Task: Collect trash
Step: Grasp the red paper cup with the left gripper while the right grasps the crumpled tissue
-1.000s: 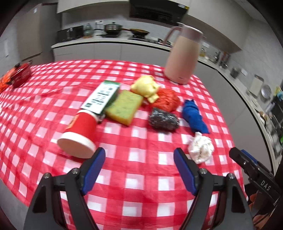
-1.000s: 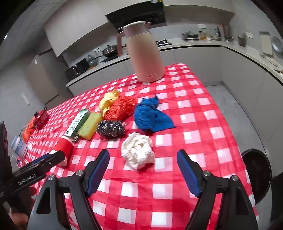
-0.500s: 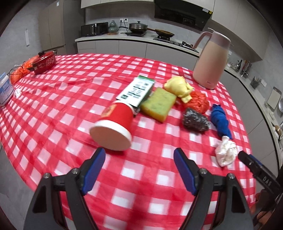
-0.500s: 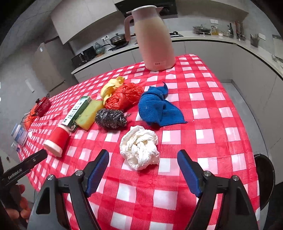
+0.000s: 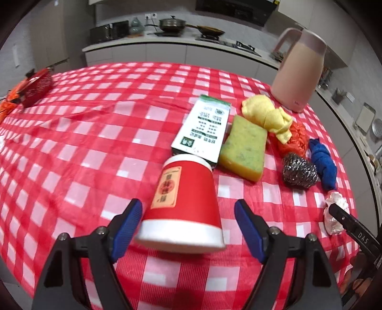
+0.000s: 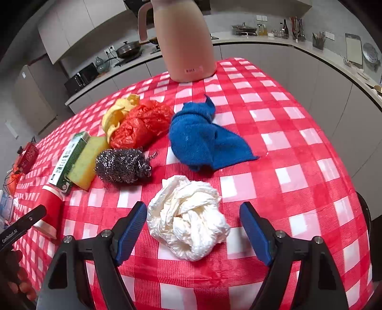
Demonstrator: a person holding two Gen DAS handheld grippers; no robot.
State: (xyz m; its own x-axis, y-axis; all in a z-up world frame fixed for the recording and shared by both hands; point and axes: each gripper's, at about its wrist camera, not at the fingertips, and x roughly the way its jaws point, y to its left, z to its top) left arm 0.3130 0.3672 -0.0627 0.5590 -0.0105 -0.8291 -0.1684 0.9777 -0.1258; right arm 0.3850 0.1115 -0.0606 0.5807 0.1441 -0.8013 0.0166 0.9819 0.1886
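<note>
Left gripper [image 5: 187, 229]: blue pads apart, straddling the wide mouth of a red paper cup [image 5: 183, 205] lying on its side; the left pad looks close to the rim, contact uncertain through the blur.

Right gripper [image 6: 193, 229]: jaws apart, a crumpled white paper wad [image 6: 187, 217] between them, neither pad pressing on it.

Surface: table under a red-and-white checked cloth [image 6: 286, 152], soft folds toward its far left in the left view.

Beyond the cup, a row of items. A green-and-white carton [image 5: 203, 128] lies flat, its near end touching the cup's base. Just beside it a yellow-green sponge [image 5: 246, 150]. Then a steel wool scourer [image 6: 123, 164], a crumpled red plastic bag [image 6: 140, 126] with a knotted yellow cloth [image 5: 267, 116] against it, and a blue cloth [image 6: 203, 138] near the wad.

Far edge: a tall pink jug [image 5: 298, 71], upright, handle leftward. Far left, a red box [image 5: 35, 85] near the cloth's edge.

Room: grey kitchen, pale cabinets, a counter [image 5: 167, 43] running round two walls. On it a lidded pan [image 5: 172, 22], a frying pan, a microwave. Range hood above.
</note>
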